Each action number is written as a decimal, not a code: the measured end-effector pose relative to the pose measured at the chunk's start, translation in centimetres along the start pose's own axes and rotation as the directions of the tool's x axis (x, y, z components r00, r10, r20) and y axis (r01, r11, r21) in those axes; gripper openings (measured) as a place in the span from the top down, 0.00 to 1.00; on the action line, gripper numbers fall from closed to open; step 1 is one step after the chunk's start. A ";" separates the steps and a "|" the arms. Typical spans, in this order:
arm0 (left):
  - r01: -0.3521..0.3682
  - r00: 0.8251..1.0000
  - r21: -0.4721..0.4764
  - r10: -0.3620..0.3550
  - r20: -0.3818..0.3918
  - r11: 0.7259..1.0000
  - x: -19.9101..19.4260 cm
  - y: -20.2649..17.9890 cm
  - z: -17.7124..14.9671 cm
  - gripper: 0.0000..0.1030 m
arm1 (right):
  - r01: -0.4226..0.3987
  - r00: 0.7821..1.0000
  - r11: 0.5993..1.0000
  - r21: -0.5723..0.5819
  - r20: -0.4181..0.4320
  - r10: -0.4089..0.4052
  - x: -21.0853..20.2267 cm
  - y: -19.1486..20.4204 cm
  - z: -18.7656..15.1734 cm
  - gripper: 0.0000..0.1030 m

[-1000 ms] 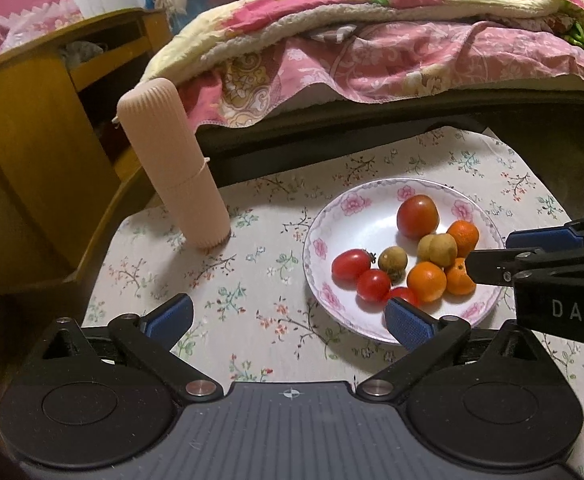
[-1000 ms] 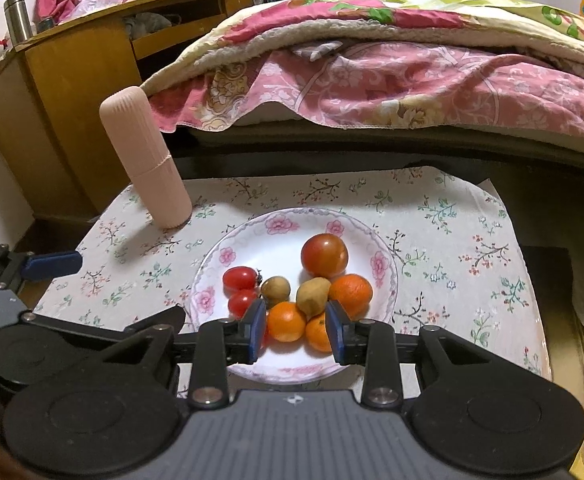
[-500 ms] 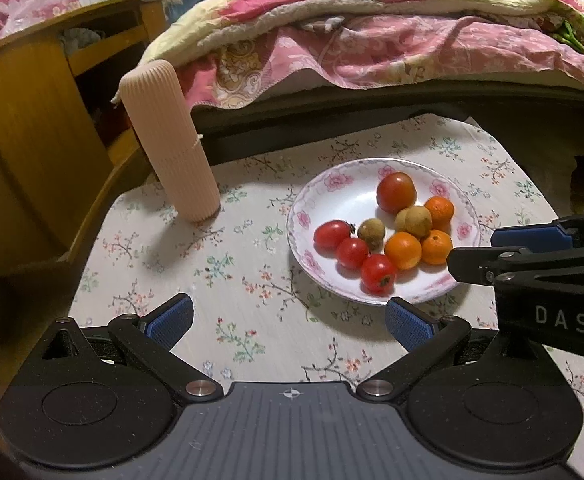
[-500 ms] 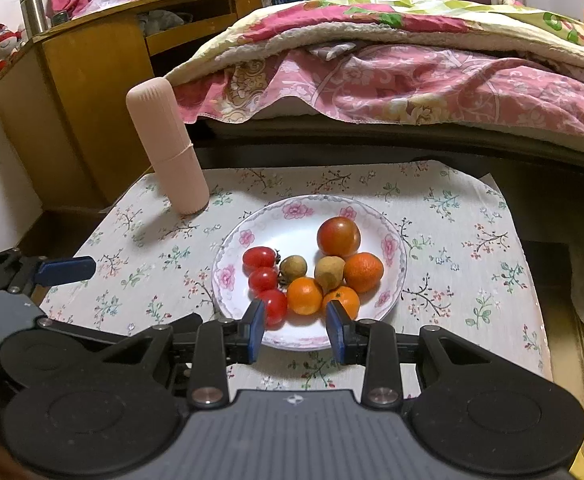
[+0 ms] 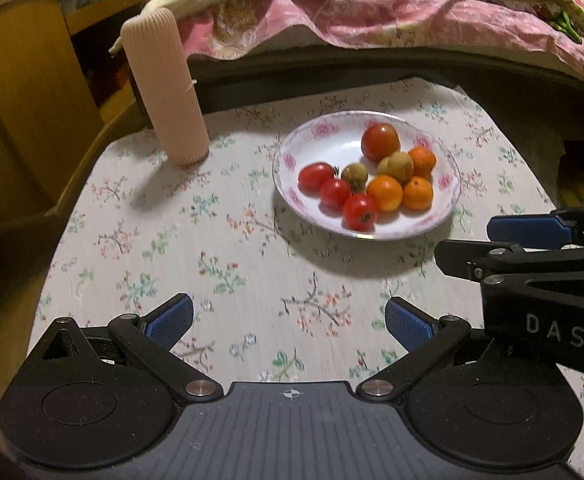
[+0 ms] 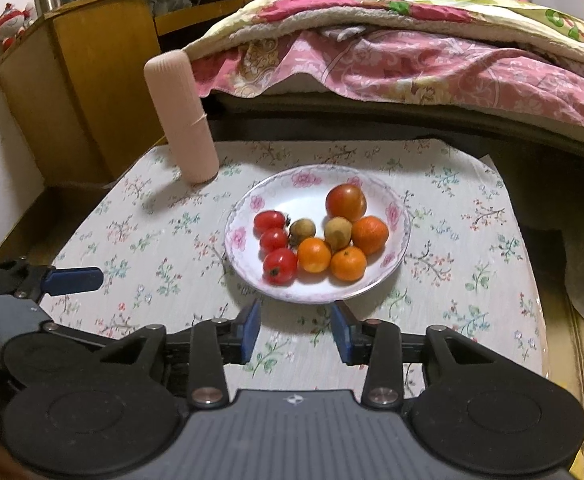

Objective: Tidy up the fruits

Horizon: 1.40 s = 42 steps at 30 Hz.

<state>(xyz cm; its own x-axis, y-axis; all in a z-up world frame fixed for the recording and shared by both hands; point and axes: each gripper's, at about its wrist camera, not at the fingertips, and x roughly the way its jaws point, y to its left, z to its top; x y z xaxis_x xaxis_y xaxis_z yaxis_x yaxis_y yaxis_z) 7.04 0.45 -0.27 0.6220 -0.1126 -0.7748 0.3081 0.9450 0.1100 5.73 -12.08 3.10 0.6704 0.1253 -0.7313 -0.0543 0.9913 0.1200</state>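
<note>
The only writing you can read is "DAS" in pale letters on the body of your right gripper [image 6: 296, 330], seen at the right edge of the left wrist view. Its jaws are opening with nothing between them, and they sit just short of the near rim of the plate [image 6: 400, 208]. Your left gripper [image 5: 289, 320] stands wide open and empty, farther back toward the near edge of the floral tablecloth [image 5: 139, 240]. The plate sits about mid-table and holds a large tomato [image 6: 346, 202], three small tomatoes [image 6: 279, 266], three oranges [image 6: 348, 264] and two brownish fruits [image 6: 338, 233], possibly kiwis. A ribbed pink cylinder [image 6: 181, 120] stands by the far left corner.
</note>
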 end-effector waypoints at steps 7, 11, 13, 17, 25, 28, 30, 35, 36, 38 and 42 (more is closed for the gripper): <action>0.026 0.999 -0.035 -0.027 -0.027 0.999 -0.3 0.0 -1.0 0.00 | 0.009 1.000 1.000 -0.026 -0.007 -0.009 -0.7 0.7 -0.9 0.60; 0.024 0.999 -0.037 -0.025 -0.032 0.999 -0.5 0.0 -1.5 0.00 | 0.011 1.000 1.000 -0.027 -0.014 -0.012 -0.9 0.7 -1.3 0.60; 0.022 0.999 -0.038 -0.024 -0.033 0.999 -0.6 -0.1 -1.6 0.00 | 0.012 1.000 1.000 -0.025 -0.021 -0.012 -0.9 0.7 -1.4 0.60; 0.021 0.999 -0.041 -0.023 -0.034 0.999 -0.6 -0.1 -1.8 0.00 | 0.012 1.000 1.000 -0.026 -0.029 -0.013 -0.9 0.9 -1.7 0.60; 0.023 0.999 -0.037 -0.024 -0.035 0.999 -0.6 0.0 -2.0 0.00 | 0.012 0.999 1.000 -0.025 -0.035 -0.013 -0.9 1.1 -2.1 0.60; 0.023 0.999 -0.039 -0.024 -0.036 0.999 -0.6 0.0 -2.1 0.00 | 0.012 0.999 1.000 -0.025 -0.036 -0.013 -0.9 1.1 -2.1 0.60; 0.019 0.999 -0.041 -0.021 -0.037 0.999 -0.6 0.1 -2.1 0.00 | 0.011 0.999 1.000 -0.025 -0.042 -0.012 -0.9 1.1 -2.1 0.60; 0.019 0.999 -0.050 -0.021 -0.036 0.999 -0.9 0.3 -2.2 0.00 | 0.011 0.999 1.000 -0.025 -0.042 -0.012 -1.0 1.2 -2.2 0.60; 0.018 0.999 -0.052 -0.020 -0.036 0.998 -0.9 0.3 -2.2 0.00 | 0.011 0.999 1.000 -0.025 -0.041 -0.012 -1.1 1.2 -2.2 0.60; 0.017 0.999 -0.057 -0.019 -0.037 0.998 -0.9 0.4 -2.3 0.00 | 0.012 0.999 1.000 -0.023 -0.039 -0.013 -1.2 1.2 -2.3 0.60; 0.011 0.999 -0.059 -0.013 -0.035 0.998 -1.1 0.5 -2.4 0.00 | 0.017 0.999 1.000 -0.019 -0.030 -0.017 -1.6 1.0 -2.4 0.60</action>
<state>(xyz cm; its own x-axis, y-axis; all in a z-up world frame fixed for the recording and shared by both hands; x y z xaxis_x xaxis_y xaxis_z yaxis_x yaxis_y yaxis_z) 4.74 1.77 -0.83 0.5926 -0.1142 -0.7973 0.2723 0.9600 0.0649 2.85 -11.15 2.76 0.6487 0.1094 -0.7531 -0.0574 0.9938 0.0949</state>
